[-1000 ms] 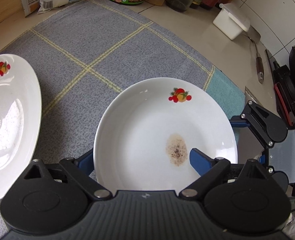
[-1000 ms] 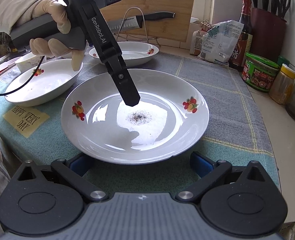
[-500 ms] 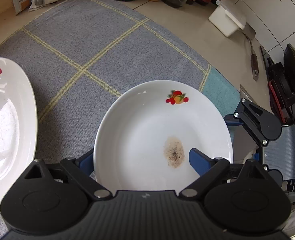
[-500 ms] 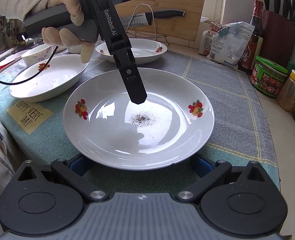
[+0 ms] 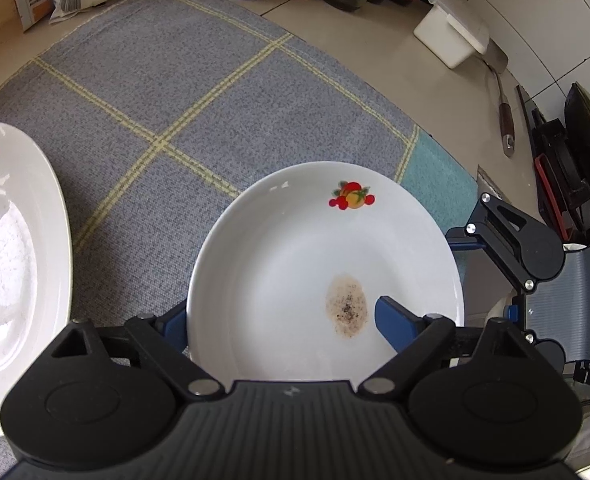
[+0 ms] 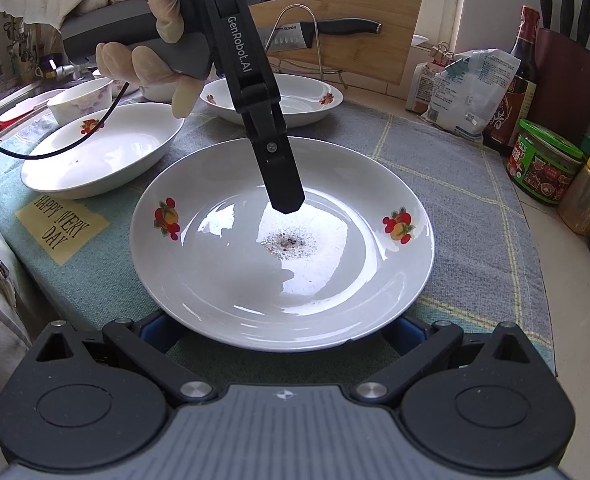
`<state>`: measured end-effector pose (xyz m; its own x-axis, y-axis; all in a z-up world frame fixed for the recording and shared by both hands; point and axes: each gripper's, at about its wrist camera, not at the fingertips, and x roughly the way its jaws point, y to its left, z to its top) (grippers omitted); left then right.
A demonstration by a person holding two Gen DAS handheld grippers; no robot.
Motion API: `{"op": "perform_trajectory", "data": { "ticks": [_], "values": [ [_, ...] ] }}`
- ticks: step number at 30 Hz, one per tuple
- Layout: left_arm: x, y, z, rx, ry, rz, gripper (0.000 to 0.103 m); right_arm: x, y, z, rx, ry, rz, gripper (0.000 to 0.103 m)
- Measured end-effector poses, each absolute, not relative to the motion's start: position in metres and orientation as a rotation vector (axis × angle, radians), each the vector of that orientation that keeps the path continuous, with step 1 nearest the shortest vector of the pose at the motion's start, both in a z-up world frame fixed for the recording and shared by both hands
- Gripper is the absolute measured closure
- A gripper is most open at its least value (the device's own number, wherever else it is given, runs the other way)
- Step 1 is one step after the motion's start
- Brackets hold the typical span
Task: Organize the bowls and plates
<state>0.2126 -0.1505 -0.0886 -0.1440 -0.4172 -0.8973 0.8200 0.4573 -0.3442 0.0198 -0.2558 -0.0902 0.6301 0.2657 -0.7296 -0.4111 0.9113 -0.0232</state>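
both jaws spread apart around the soiled plate (image 6: 231, 264) (left gripper (image 6: 285, 200) overhead).

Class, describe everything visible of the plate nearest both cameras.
The plate is round, white, glossy, ceramic-looking and shallow, with two fruit motifs on its rim and a dark speckled stain at its centre. It lies level over the grey checked cloth. One finger of the left tongs reaches over its rim; the right tongs straddle its near edge.
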Motion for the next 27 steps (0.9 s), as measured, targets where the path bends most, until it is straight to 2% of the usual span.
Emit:
{"op": "perform_trajectory", "data": {
  "ticks": [27],
  "values": [
    [0.228,-0.159,-0.071,0.332,1.265,-1.123,0.013,0.04,-0.273,-0.063,-0.249,0.822,0.391,0.0]
  ]
}}
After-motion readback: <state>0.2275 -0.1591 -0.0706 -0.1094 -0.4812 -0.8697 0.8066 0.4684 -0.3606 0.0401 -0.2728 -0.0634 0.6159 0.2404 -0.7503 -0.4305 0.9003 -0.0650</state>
